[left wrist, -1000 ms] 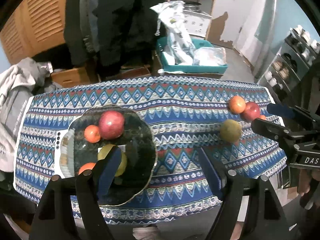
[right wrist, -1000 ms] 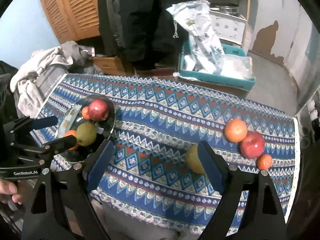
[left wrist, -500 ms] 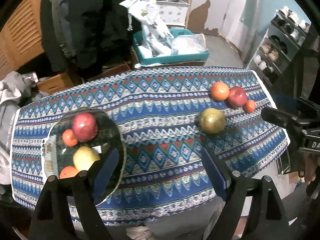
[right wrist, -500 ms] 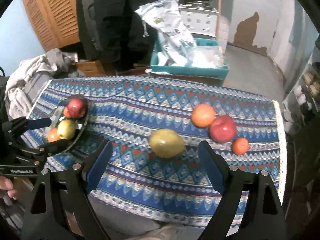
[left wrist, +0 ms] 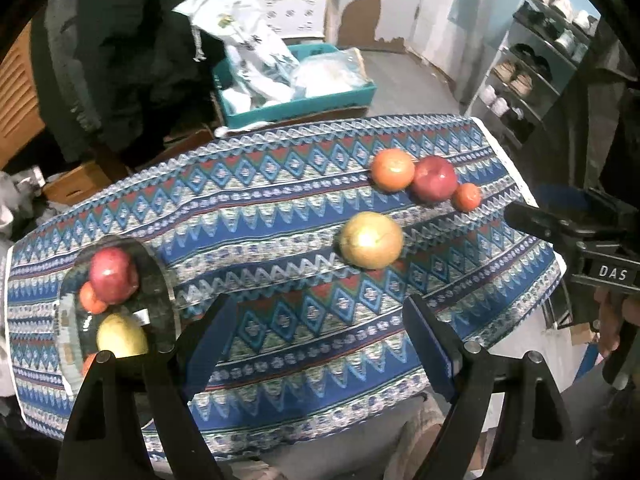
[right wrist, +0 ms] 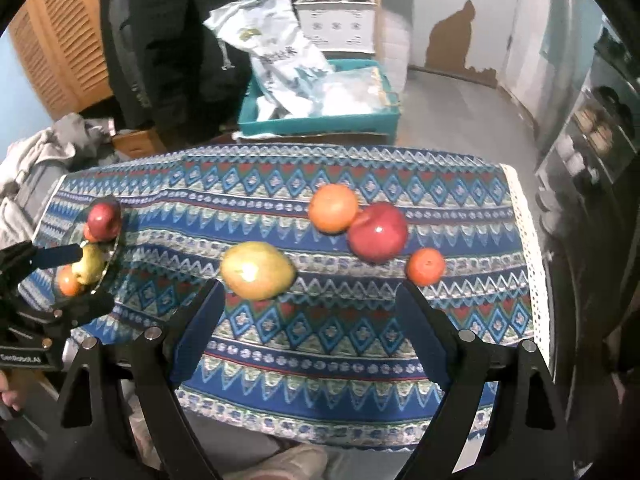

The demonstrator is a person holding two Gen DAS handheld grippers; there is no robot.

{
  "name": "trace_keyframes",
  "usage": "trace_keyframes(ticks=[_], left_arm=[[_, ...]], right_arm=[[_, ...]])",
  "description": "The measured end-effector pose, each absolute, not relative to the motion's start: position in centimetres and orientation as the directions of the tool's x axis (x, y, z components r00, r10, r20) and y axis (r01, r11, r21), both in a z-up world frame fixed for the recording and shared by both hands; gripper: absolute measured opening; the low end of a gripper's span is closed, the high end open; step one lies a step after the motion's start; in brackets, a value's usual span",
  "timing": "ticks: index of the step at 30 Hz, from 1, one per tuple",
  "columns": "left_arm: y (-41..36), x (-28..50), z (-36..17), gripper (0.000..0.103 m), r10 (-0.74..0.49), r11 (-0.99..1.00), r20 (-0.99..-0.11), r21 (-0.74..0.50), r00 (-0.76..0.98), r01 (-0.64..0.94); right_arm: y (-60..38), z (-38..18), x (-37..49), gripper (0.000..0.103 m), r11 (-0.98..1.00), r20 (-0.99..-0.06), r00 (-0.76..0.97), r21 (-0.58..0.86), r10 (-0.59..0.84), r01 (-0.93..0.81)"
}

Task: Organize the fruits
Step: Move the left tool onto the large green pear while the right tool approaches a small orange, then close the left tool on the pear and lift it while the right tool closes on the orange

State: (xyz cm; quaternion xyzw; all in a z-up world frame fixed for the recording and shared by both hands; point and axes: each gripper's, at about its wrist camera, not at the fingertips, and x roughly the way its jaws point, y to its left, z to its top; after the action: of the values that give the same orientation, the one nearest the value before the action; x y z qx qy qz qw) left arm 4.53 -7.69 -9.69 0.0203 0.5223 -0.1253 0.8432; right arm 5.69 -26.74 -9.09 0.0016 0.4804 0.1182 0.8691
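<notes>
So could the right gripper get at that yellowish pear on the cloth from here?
Probably yes. The right gripper has its jaws wide open, empty, with the pear just ahead on bare tablecloth, apart from the red apple.

Grey floor point(right wrist: 452, 108) runs to a pale wall with peeling paint point(right wrist: 460, 12); louvred wooden doors point(right wrist: 60, 40) stand left, metal shelving point(left wrist: 536, 68) right, teal crate point(right wrist: 320, 124) behind.

Both wrist views look down-forward from near edge; share patterned tablecloth point(left wrist: 280, 208) point(right wrist: 304, 320), loose fruit.
</notes>
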Motion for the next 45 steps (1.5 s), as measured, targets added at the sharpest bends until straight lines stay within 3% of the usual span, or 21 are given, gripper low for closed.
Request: trace_keyframes(ticks=[22, 34, 45], left_arm=[[-13.9, 10.1, -13.8, 0.086, -0.149, 0.946, -0.907, -0.016, 0.393, 0.323], [-16.3, 13.3, -18.4, 0.086, -0.159, 0.944, -0.942, -0.059, 0.294, 0.324], [-17.4, 15.2, -22.0, 0.087, -0.151, 0.946, -0.961, -0.073, 0.231, 0.316]], right_arm=[[-33.6, -11.9, 9.7, 0.087, 0.986, -0.888, 0.432, 0.118, 0.158, -0.119], [-35.3, -17.0, 14.8, 0.087, 0.979, -0.939, 0.309, 0.101, 0.152, -0.175], [-38.1, -22.6, 17.5, 0.087, 0.984, -0.957, 0.238, 0.146, 0.166, -0.099]])
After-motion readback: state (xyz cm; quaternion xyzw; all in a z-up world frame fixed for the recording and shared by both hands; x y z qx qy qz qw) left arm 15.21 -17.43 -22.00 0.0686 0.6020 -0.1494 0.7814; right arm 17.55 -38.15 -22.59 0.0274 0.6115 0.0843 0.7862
